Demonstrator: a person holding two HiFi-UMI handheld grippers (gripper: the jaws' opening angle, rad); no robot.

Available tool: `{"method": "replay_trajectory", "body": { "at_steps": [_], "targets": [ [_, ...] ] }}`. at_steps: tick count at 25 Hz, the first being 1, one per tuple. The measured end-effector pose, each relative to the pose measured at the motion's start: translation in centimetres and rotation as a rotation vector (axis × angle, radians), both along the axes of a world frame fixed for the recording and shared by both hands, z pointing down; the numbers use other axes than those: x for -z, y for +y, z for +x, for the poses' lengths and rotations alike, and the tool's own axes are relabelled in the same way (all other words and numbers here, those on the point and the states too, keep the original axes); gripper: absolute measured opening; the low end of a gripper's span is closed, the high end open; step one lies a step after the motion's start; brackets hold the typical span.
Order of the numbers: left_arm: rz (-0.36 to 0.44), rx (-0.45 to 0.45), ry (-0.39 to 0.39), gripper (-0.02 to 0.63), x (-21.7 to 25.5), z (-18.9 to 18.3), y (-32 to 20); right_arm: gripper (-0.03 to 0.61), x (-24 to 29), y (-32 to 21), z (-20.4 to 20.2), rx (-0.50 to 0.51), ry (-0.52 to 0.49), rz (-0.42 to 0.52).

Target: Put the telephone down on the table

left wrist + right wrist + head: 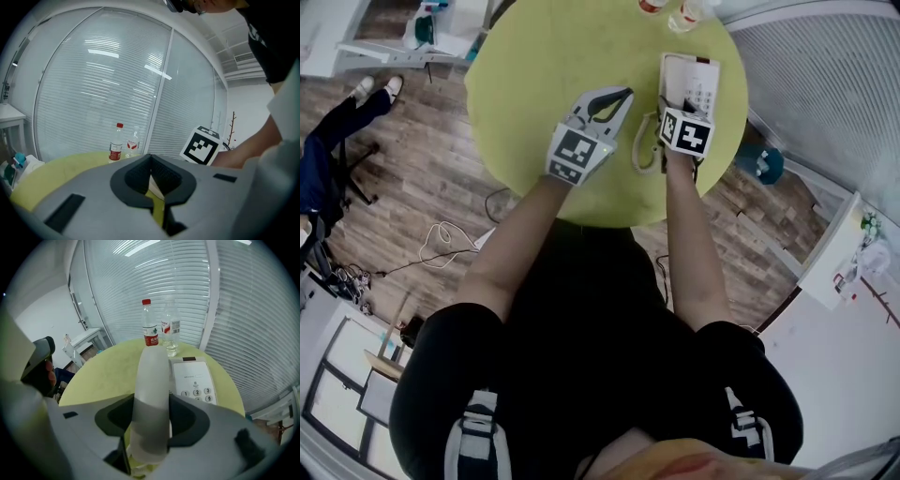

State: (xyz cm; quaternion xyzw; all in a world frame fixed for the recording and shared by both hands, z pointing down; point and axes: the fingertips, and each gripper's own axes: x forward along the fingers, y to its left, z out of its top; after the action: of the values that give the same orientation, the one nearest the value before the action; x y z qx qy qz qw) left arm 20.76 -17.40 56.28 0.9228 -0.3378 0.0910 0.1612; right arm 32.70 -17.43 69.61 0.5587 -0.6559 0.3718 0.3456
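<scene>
Pressing both sides of the handset [151, 366], right gripper [151, 416] fingers clamp it; left gripper [151, 164] fingers touch.

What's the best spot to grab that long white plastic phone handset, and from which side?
Probably its straight middle stretch, coming from above, with the jaws closing across its narrow width. The long white plastic phone handset is a smooth rounded bar, slim enough to fit between the pads, and a grip away from the ends should stop it tipping. The right gripper holds it across its width like this.

wood plank floor [431, 187], curved glass wall [190, 103], white blinds [93, 103], round yellow-green table [544, 56]
</scene>
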Motion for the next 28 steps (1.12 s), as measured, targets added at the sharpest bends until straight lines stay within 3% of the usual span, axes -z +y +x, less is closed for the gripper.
{"method": "replay_trajectory", "body": {
  "at_steps": [15, 28],
  "targets": [
    [0.033, 0.001, 0.016, 0.011, 3.7, -4.4, 0.9, 0.22, 6.1, 1.9, -4.9, 0.004, -0.013, 0.032],
    [0.032, 0.026, 0.007, 0.011, 3.5, -9.8, 0.2, 0.221, 6.6, 2.7, -13.6, 0.079, -0.087, 0.02]
  ]
}}
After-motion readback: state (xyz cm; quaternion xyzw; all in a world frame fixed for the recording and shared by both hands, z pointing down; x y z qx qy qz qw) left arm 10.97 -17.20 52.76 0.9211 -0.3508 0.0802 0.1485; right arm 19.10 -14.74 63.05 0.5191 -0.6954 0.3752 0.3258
